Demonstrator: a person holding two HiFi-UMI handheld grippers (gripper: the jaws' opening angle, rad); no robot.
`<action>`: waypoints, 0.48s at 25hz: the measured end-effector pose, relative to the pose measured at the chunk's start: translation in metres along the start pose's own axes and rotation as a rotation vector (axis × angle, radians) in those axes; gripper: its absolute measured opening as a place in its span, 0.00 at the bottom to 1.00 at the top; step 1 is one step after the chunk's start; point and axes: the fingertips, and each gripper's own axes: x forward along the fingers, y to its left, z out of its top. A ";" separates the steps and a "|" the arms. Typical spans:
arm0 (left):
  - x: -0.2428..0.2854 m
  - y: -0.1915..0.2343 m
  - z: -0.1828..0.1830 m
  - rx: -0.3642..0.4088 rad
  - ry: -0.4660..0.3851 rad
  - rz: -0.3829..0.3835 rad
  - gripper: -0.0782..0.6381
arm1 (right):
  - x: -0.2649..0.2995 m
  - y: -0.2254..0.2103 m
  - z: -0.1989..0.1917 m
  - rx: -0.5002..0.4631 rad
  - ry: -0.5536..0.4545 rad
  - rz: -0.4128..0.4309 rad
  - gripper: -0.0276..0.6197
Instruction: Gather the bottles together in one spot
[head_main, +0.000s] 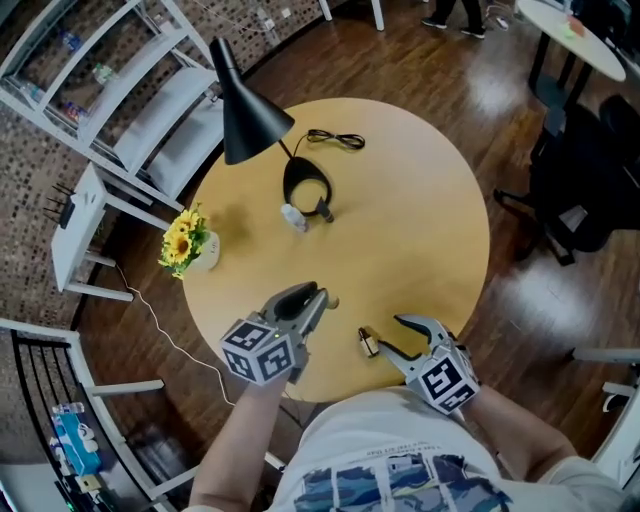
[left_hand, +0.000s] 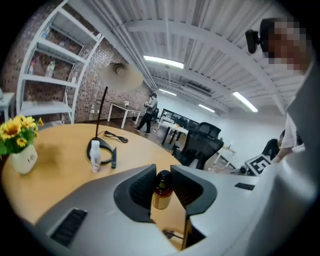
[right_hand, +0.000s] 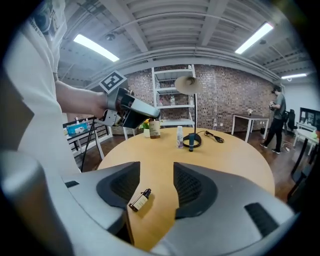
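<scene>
Round wooden table (head_main: 430, 220): left tongs (left_hand: 163, 175) apparently clamp an upright amber bottle (left_hand: 160, 197); right tongs (right_hand: 156, 175) gape wide, a small dropper bottle (right_hand: 140, 200) lying flat between them, untouched.

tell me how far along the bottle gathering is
Possibly done: a white bottle and a dark bottle stand together by the lamp base. In hand: the left gripper is clamped on an amber bottle. Left: a small dropper bottle lies on the table, ungripped, at the open jaws of the right gripper.
</scene>
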 end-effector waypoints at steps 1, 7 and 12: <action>0.003 0.013 0.002 0.034 0.007 0.032 0.23 | -0.001 -0.005 -0.002 0.018 0.003 -0.006 0.41; 0.029 0.084 0.003 0.114 0.038 0.153 0.23 | -0.011 -0.029 -0.013 0.101 0.025 -0.028 0.42; 0.063 0.132 -0.003 0.176 0.078 0.232 0.23 | -0.016 -0.050 -0.027 0.130 0.059 -0.057 0.42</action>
